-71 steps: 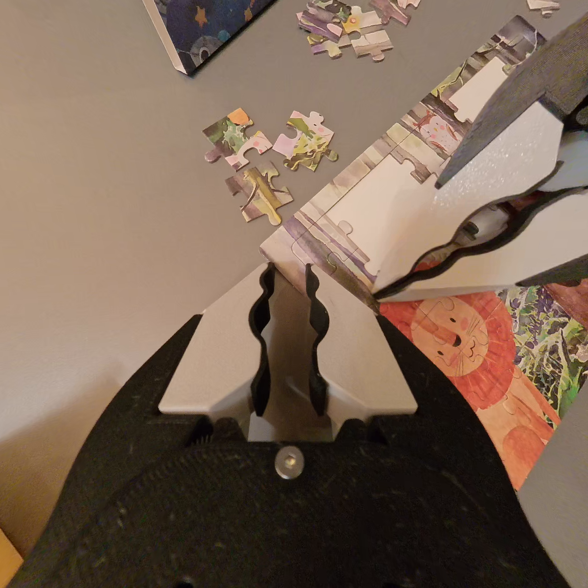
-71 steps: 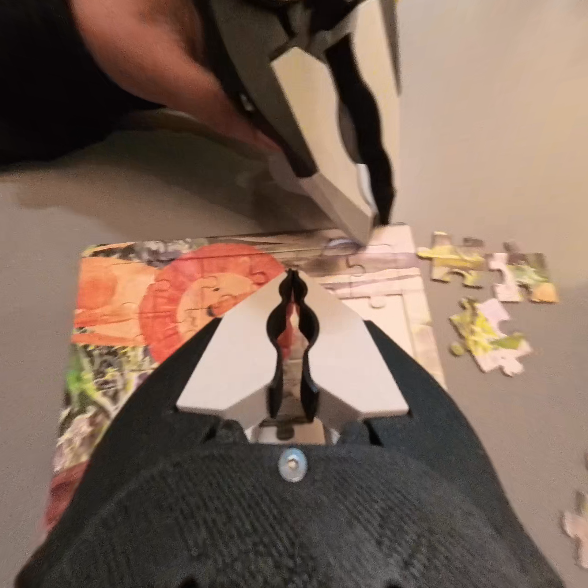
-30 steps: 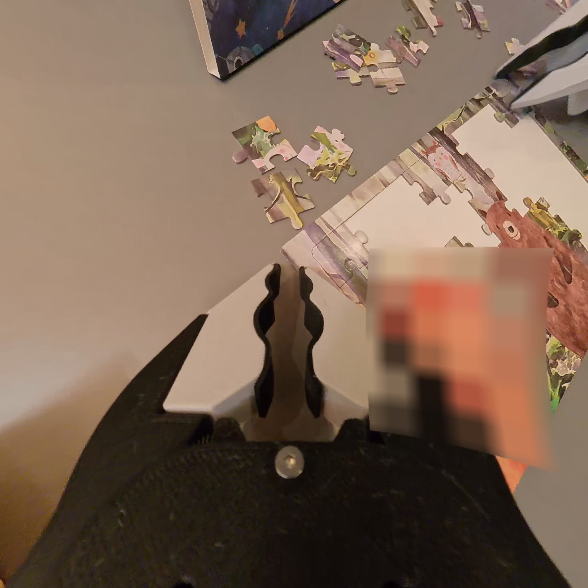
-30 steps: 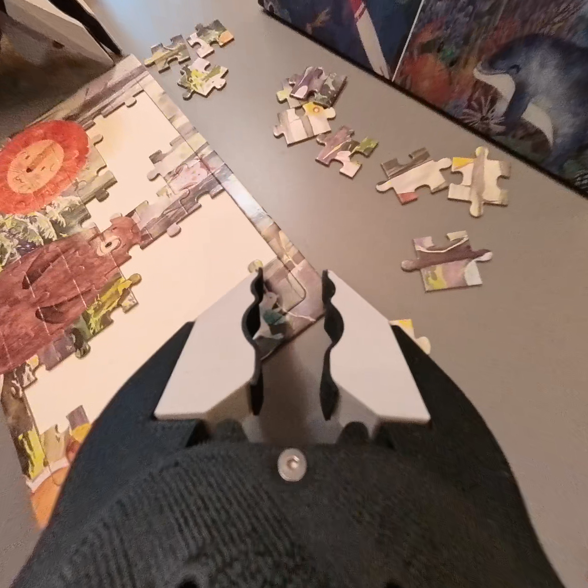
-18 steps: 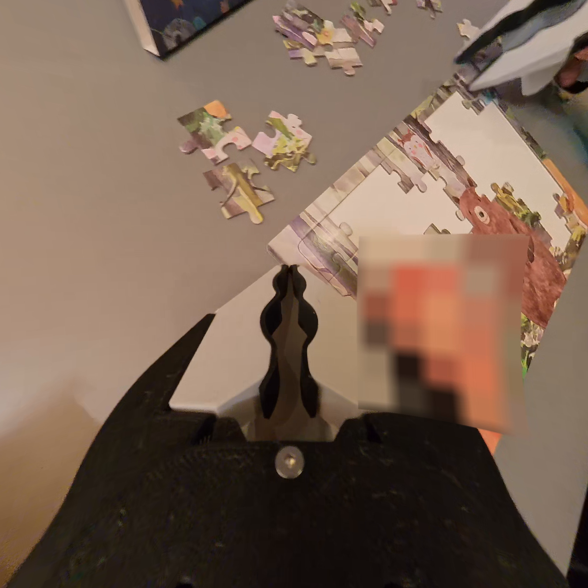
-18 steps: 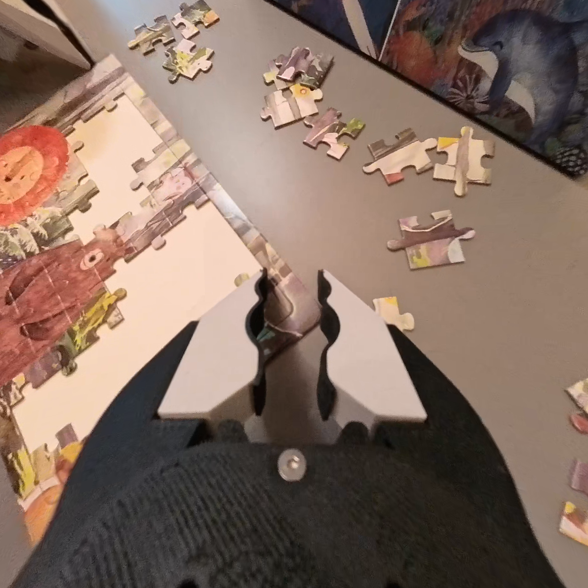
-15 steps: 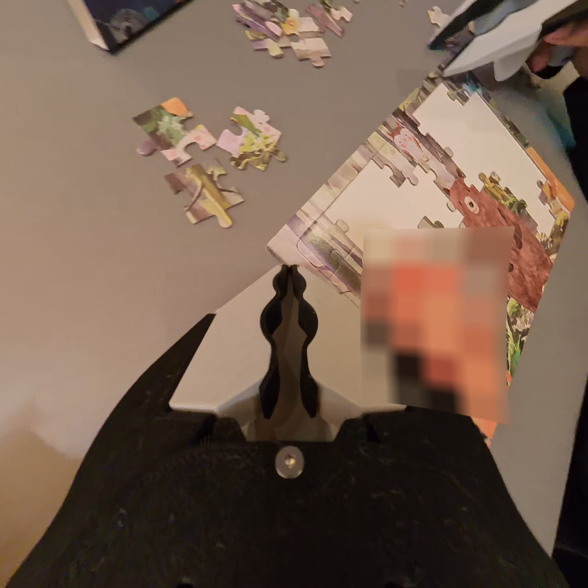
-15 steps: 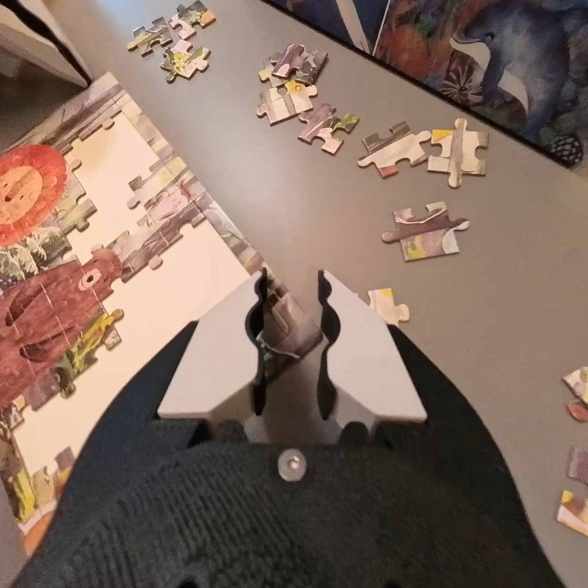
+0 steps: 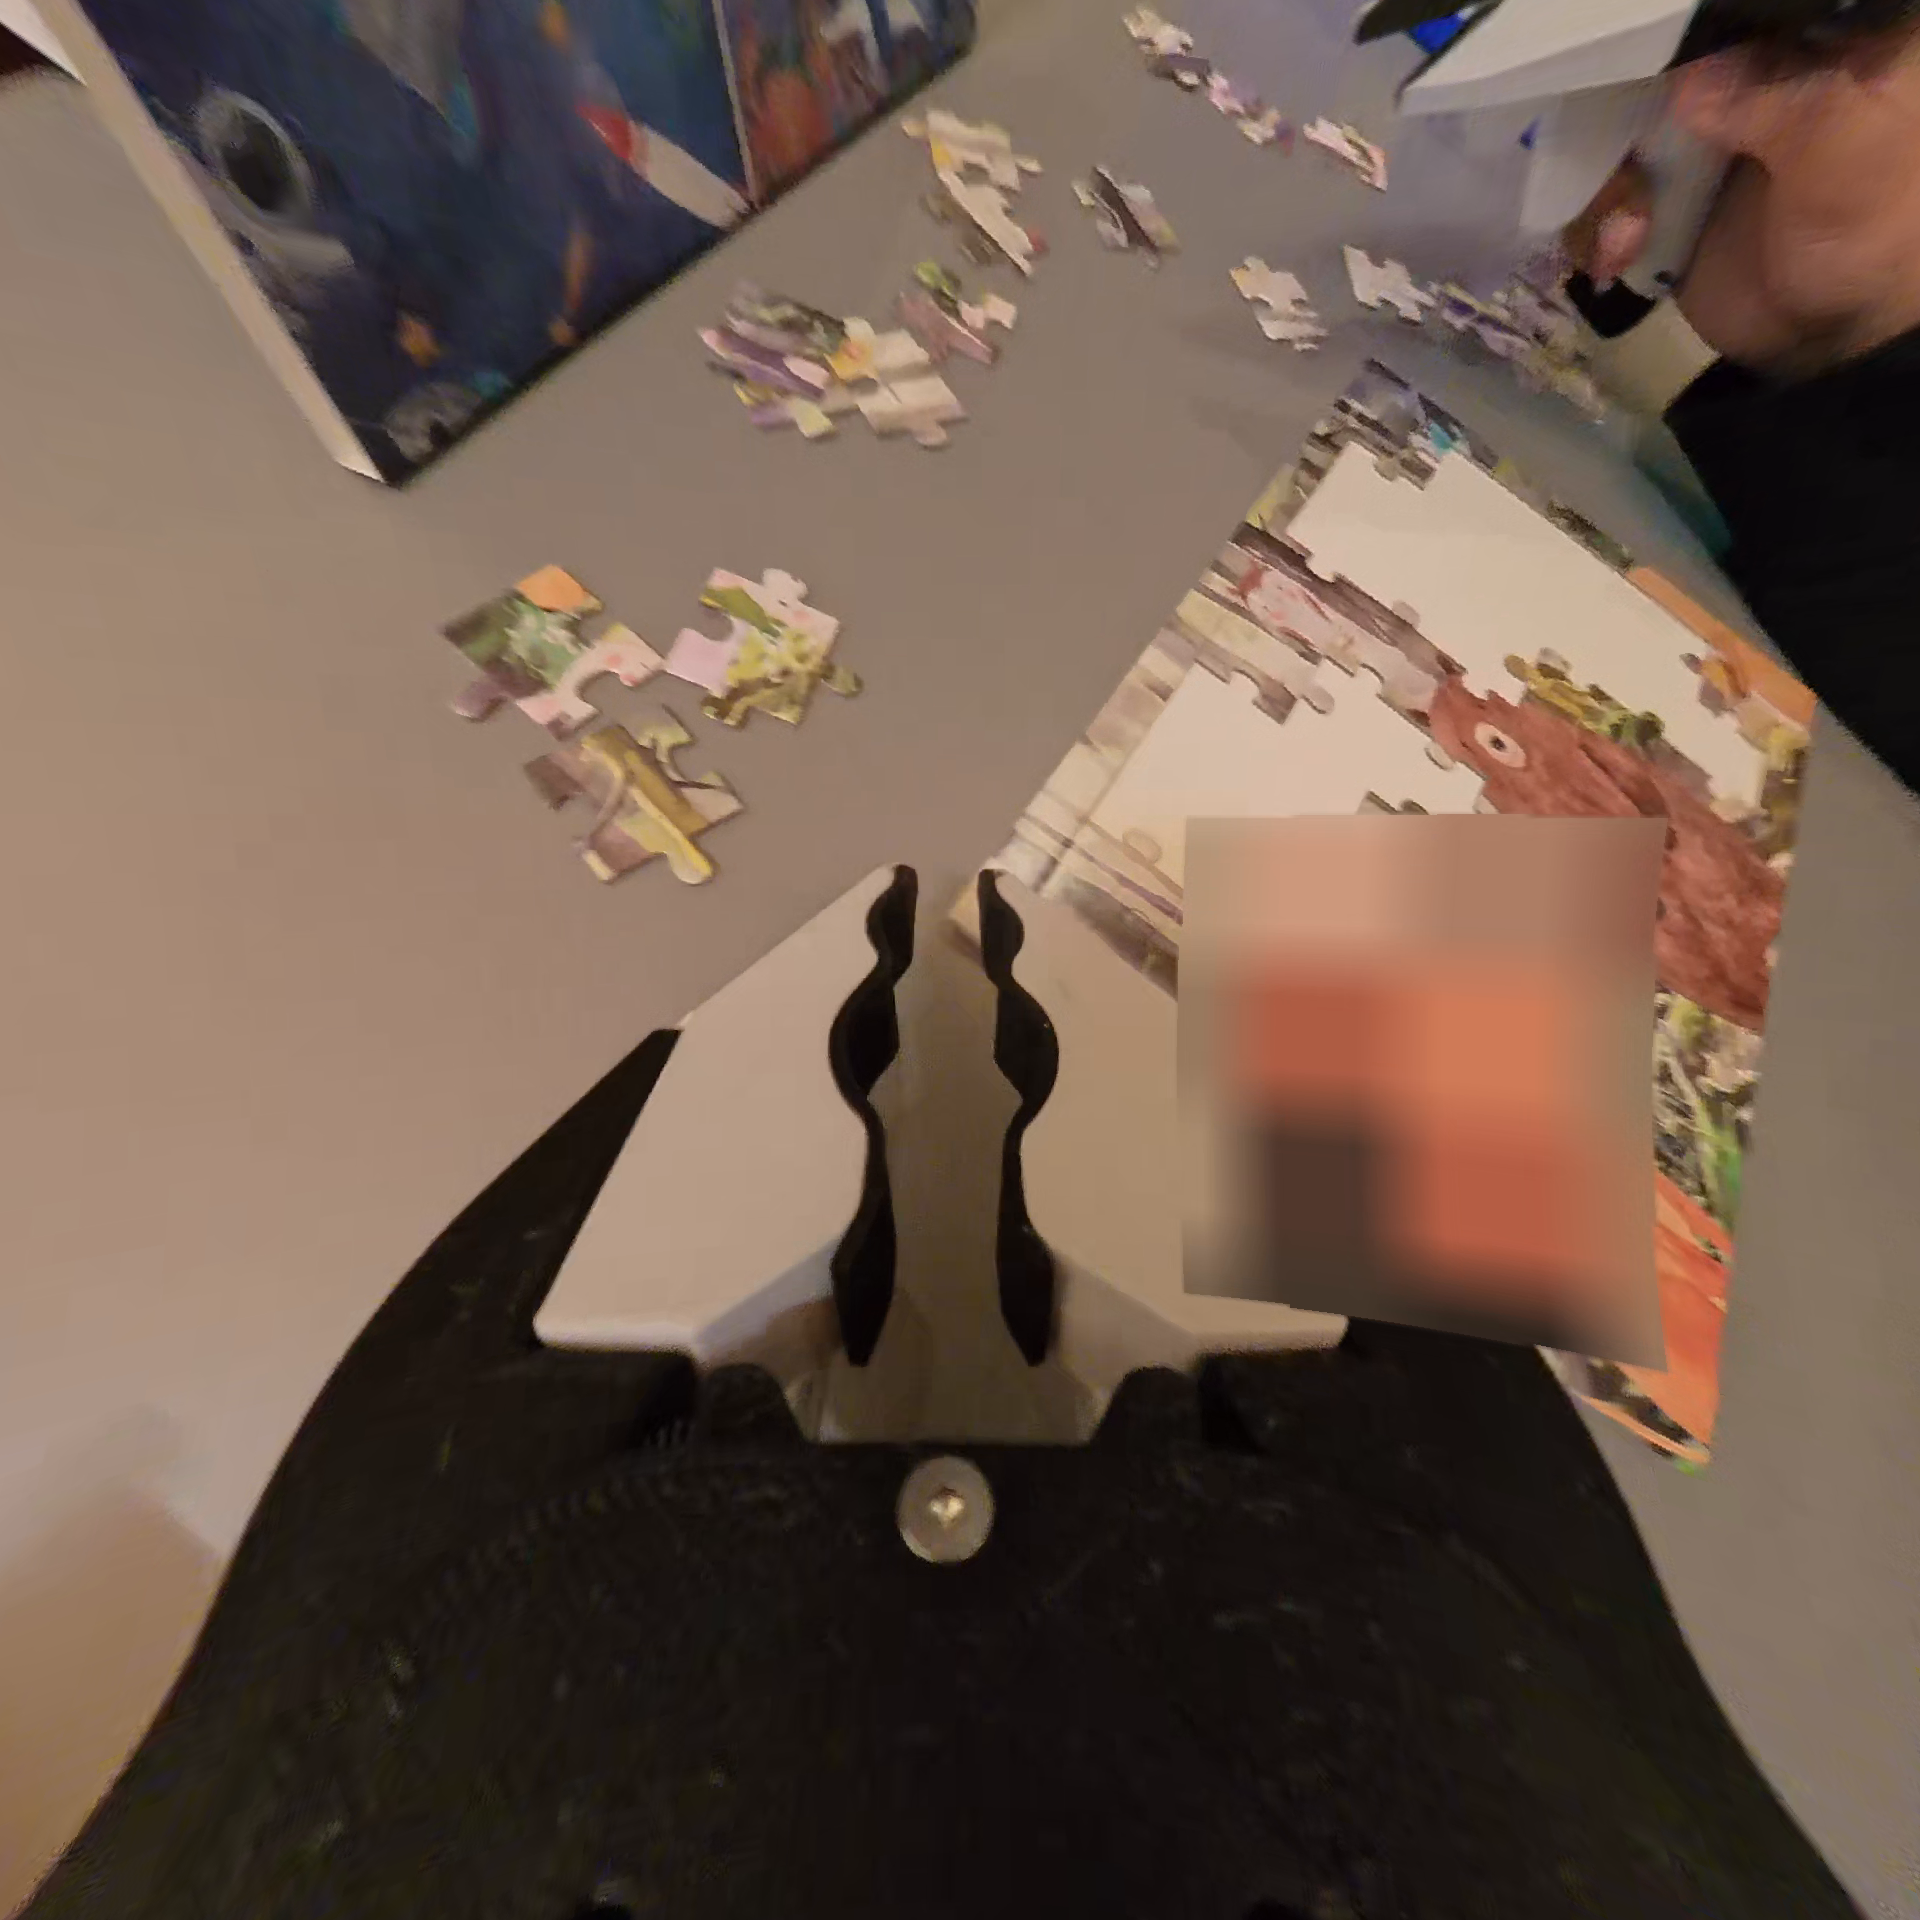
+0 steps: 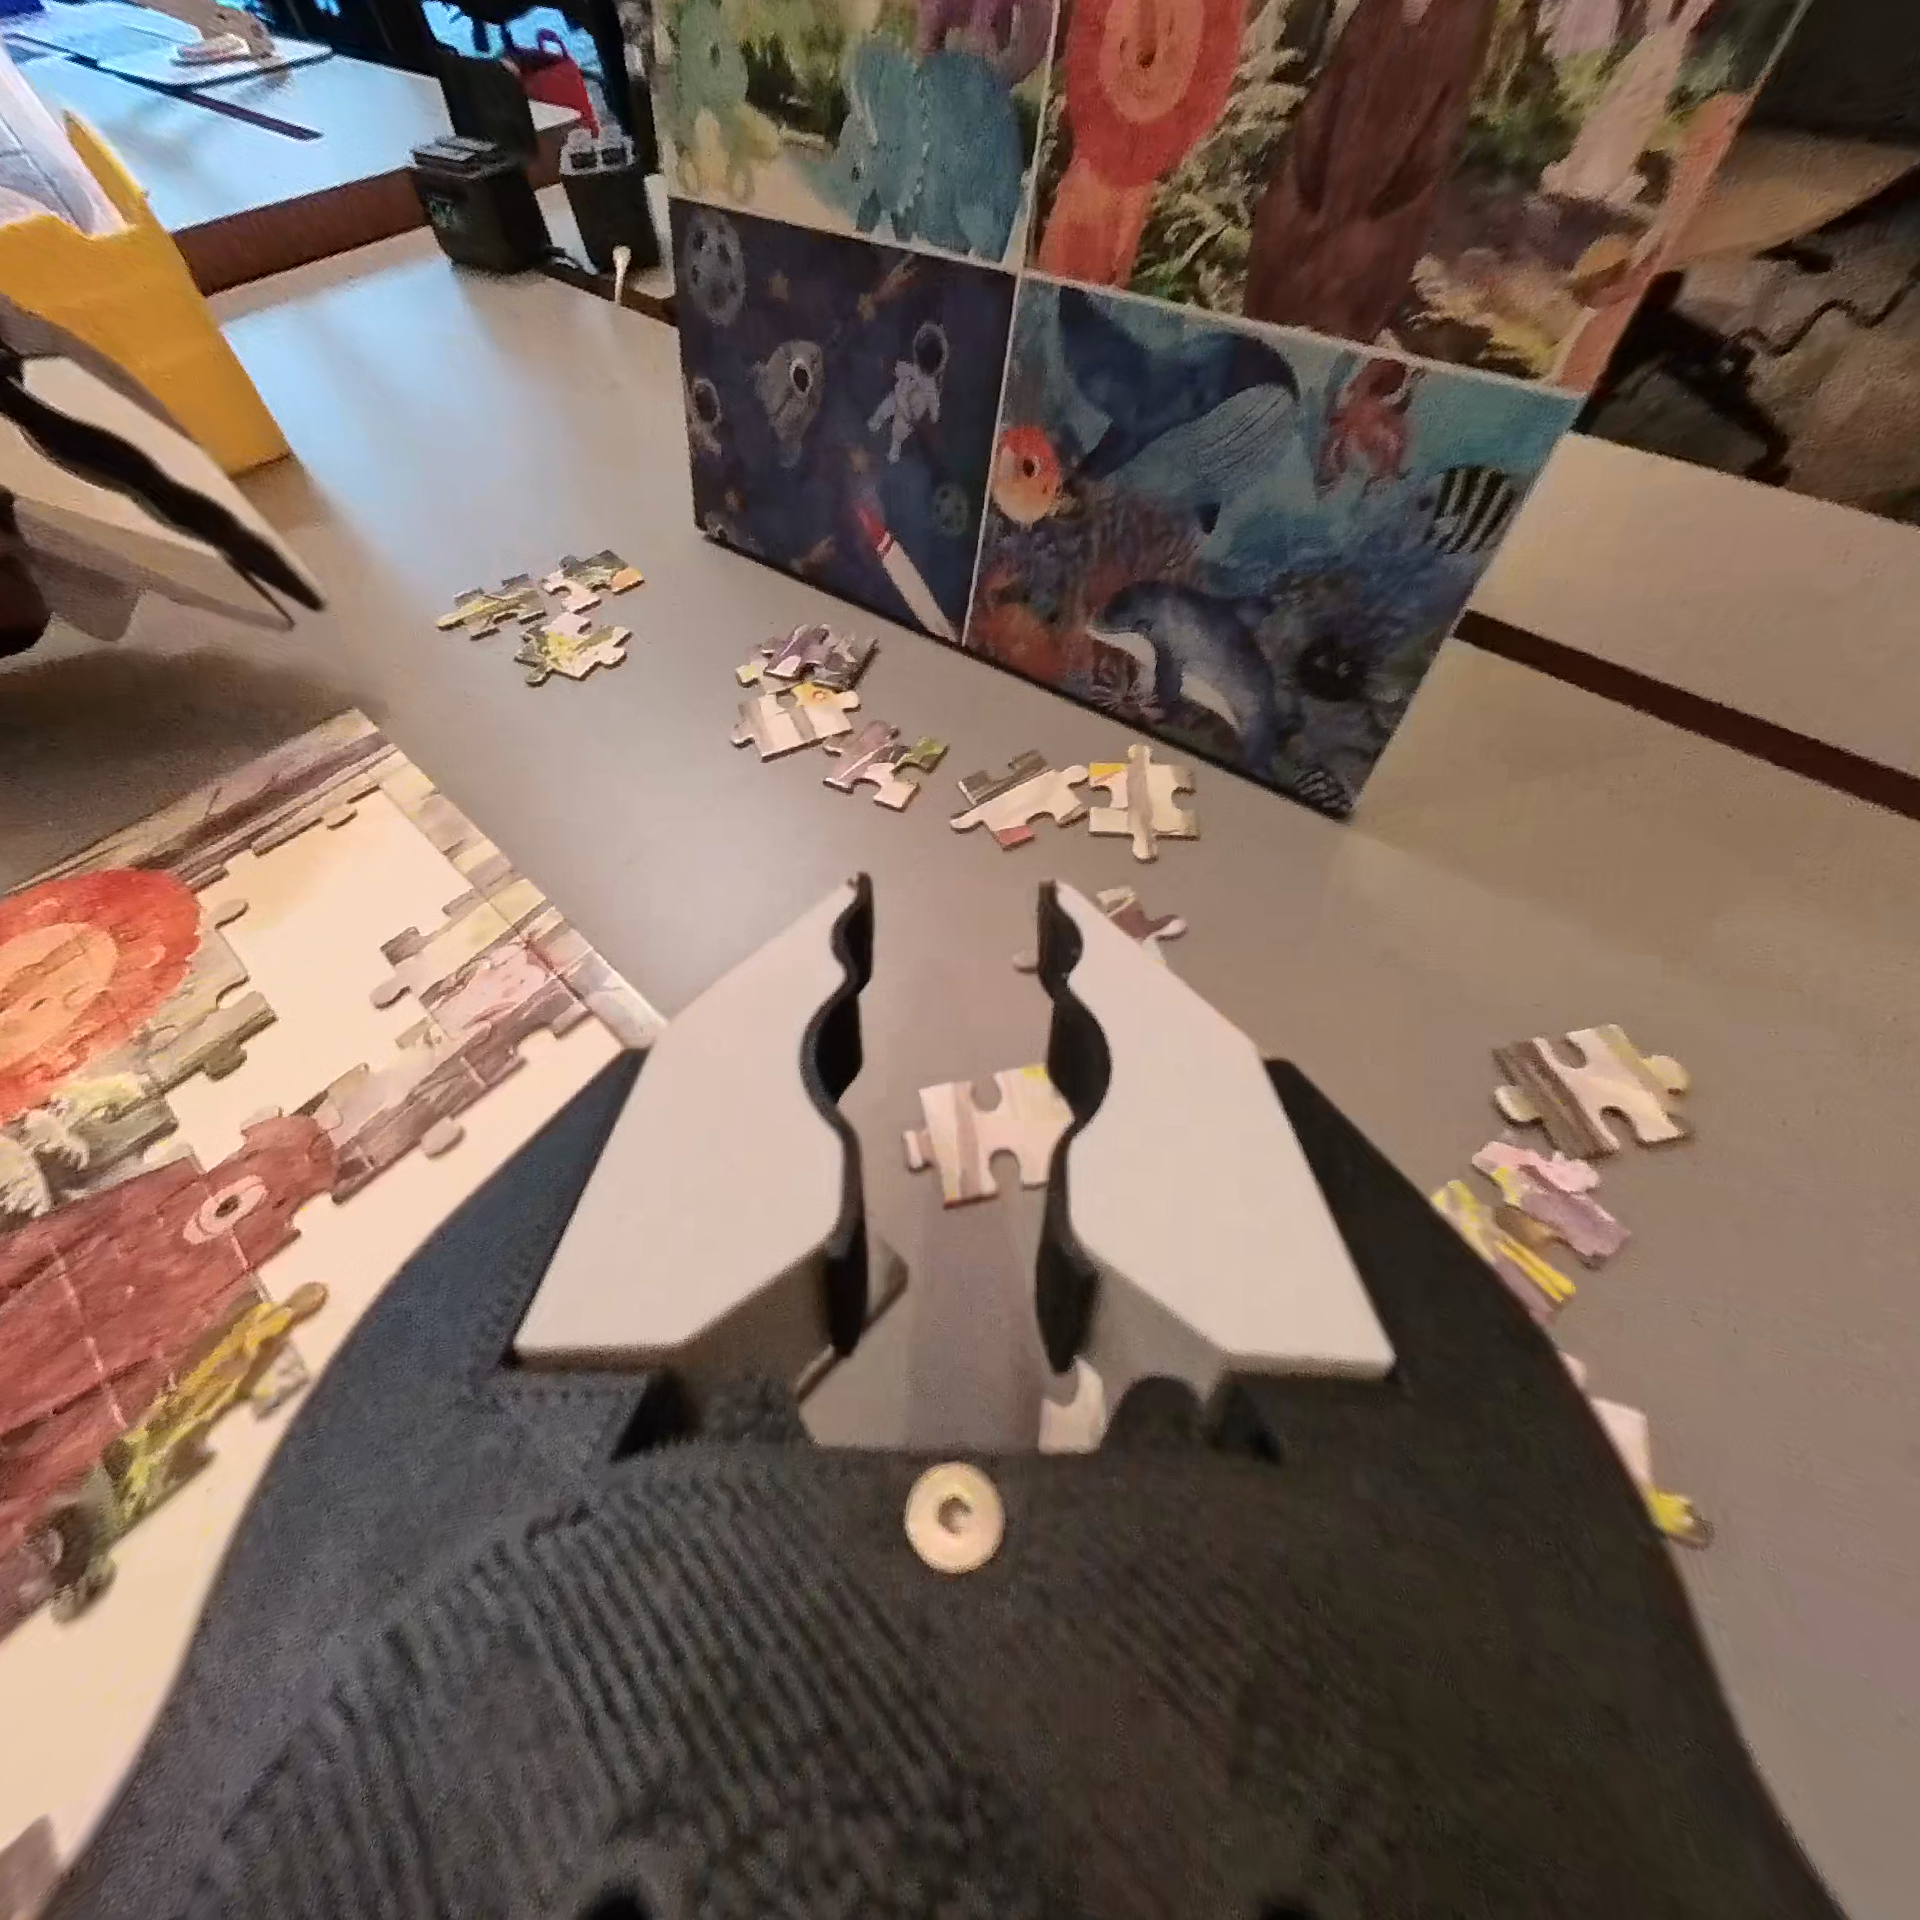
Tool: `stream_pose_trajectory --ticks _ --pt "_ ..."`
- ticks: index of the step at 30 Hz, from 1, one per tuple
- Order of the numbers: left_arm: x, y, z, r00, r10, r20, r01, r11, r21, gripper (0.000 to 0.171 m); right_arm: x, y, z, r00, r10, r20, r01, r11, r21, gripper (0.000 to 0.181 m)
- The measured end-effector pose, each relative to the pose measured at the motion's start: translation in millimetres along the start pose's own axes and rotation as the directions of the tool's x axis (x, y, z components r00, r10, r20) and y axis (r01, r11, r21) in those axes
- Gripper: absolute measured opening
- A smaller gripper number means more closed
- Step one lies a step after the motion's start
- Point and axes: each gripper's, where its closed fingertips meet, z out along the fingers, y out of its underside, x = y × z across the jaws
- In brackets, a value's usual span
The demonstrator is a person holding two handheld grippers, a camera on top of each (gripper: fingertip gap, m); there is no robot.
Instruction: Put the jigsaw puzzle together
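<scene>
The partly built jigsaw puzzle (image 9: 1455, 582) lies flat on the grey table, with a lion and a brown bear joined and white bare patches inside the border. It also shows in the right wrist view (image 10: 312, 935). My left gripper (image 9: 945, 883) hovers at the puzzle's near corner, open by a narrow gap and empty. My right gripper (image 10: 954, 899) is open and empty above the table, right of the puzzle. A loose pale piece (image 10: 987, 1138) lies on the table below, seen between its fingers. Three loose pieces (image 9: 644, 707) lie left of the puzzle.
A tall picture-covered puzzle box (image 10: 1143, 468) stands at the back; it also shows in the left wrist view (image 9: 416, 208). Several loose pieces (image 10: 821, 707) lie before it, and more lie at the right (image 10: 1579, 1091). A yellow bag (image 10: 135, 312) stands far left. A person's hand (image 9: 1766, 239) is at top right. The gap from one gripper's tips to the other's is roughly 30 cm. The partly built jigsaw puzzle (image 9: 1455, 582) is closer to my right gripper, around 12 cm from its tips; the left tips are 25 cm off.
My left gripper went from shut to slightly open. My right gripper moved off the puzzle's corner, over the loose pieces, and tilted up toward the box.
</scene>
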Motion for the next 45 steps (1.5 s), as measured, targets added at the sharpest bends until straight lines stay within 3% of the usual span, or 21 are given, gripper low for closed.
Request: stream_pose_trajectory --ticks 5,9,13,16,19,22,26,34,41,45 --pt "-16 -9 -5 0.990 0.082 0.119 -0.092 0.992 0.088 0.011 19 1 -13 0.993 -0.087 -0.081 0.088 0.996 0.009 0.028" --pt "-15 -13 -2 0.974 0.123 0.190 -0.148 0.982 0.120 0.013 25 1 -22 0.992 -0.106 -0.074 0.111 0.992 0.056 0.025" --pt "-12 -28 0 0.914 0.224 0.338 -0.280 0.951 0.128 0.015 26 0 -27 0.991 -0.122 -0.062 0.127 0.989 0.075 0.025" --pt "-22 -44 -3 0.889 0.208 0.408 -0.293 0.943 0.158 0.015 22 -2 -25 0.990 -0.128 -0.052 0.132 0.987 0.092 0.030" --pt "-30 -62 -3 0.930 0.107 0.350 -0.205 0.945 0.256 0.012 16 -6 -23 0.994 -0.101 -0.052 0.106 0.988 0.116 0.045" --pt "-39 -70 -5 0.942 0.054 0.332 -0.160 0.940 0.302 0.004 10 -14 -27 0.991 -0.109 -0.073 0.121 0.978 0.172 0.046" --pt "-49 -61 -21 0.904 0.073 0.422 -0.210 0.935 0.286 0.000 11 -19 -33 0.984 -0.133 -0.120 0.155 0.968 0.196 0.046" --pt "-55 -43 -32 0.936 0.047 0.350 -0.140 0.960 0.244 0.000 23 -24 -44 0.965 -0.142 -0.222 0.192 0.956 0.220 0.036" --pt "-55 -37 -26 0.947 0.047 0.318 -0.124 0.966 0.226 0.000 62 -38 -91 0.901 -0.124 -0.416 0.246 0.935 0.254 0.037" --pt "-54 -32 -18 0.942 0.077 0.326 -0.144 0.972 0.186 0.003 75 -40 -115 0.912 -0.030 -0.409 0.178 0.927 0.330 0.029"
